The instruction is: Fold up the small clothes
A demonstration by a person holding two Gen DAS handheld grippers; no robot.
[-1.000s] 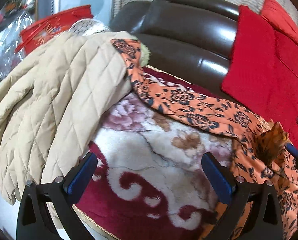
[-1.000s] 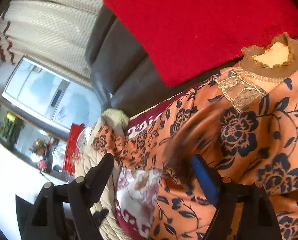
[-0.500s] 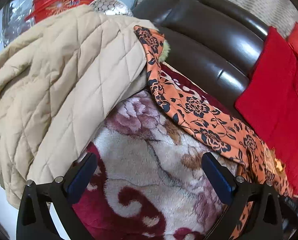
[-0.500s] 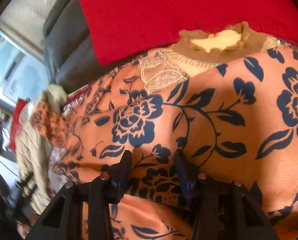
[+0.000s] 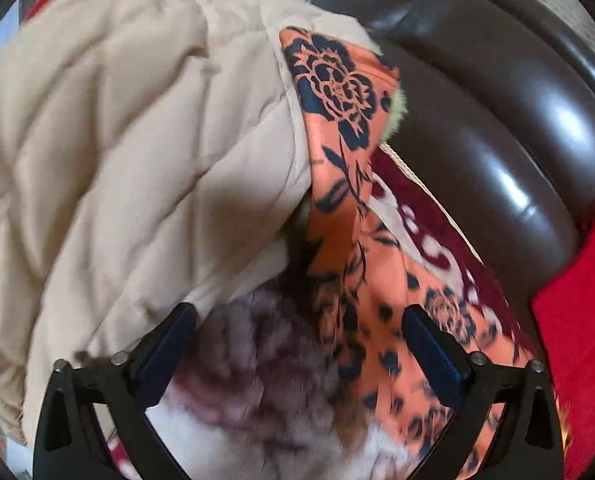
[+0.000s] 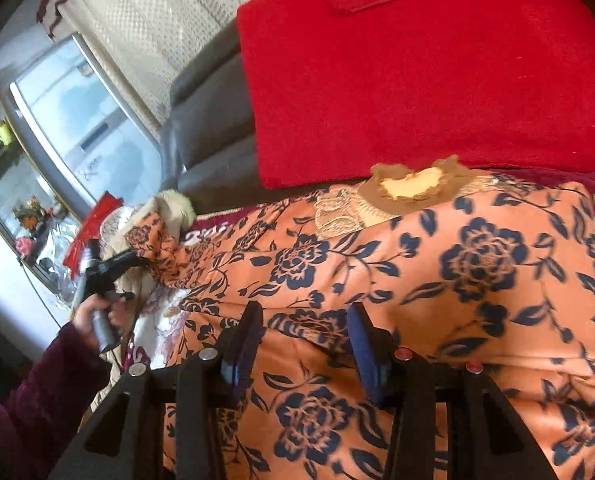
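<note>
In the left wrist view, the left gripper (image 5: 297,344) has its blue-padded fingers (image 5: 165,350) spread wide apart with nothing between them, hovering over a plush maroon and cream floral blanket (image 5: 265,384) that is blurred in the near field. On the left, a beige quilted padded jacket (image 5: 117,152) is heaped up, and one sleeve of the orange garment with navy rose print (image 5: 337,92) is draped over the jacket's far right edge, running down to the right past the right finger. Behind it is a dark brown leather sofa back (image 5: 517,120), with a red cloth (image 5: 577,340) at the right edge. No writing can be read here. The right wrist view shows what the first does not: the body of the orange garment (image 6: 437,272) spread flat on the seat, its brown collar (image 6: 417,184) at the far side against a red cushion (image 6: 417,72). The right gripper (image 6: 305,340) is just over the cloth, its fingers partly apart, with a raised fold of fabric lying between them, not clamped. At the far left, the person's left hand (image 6: 93,312) holds the other gripper's handle, near a window (image 6: 77,112); a faint mark on the glass is illegible.
</note>
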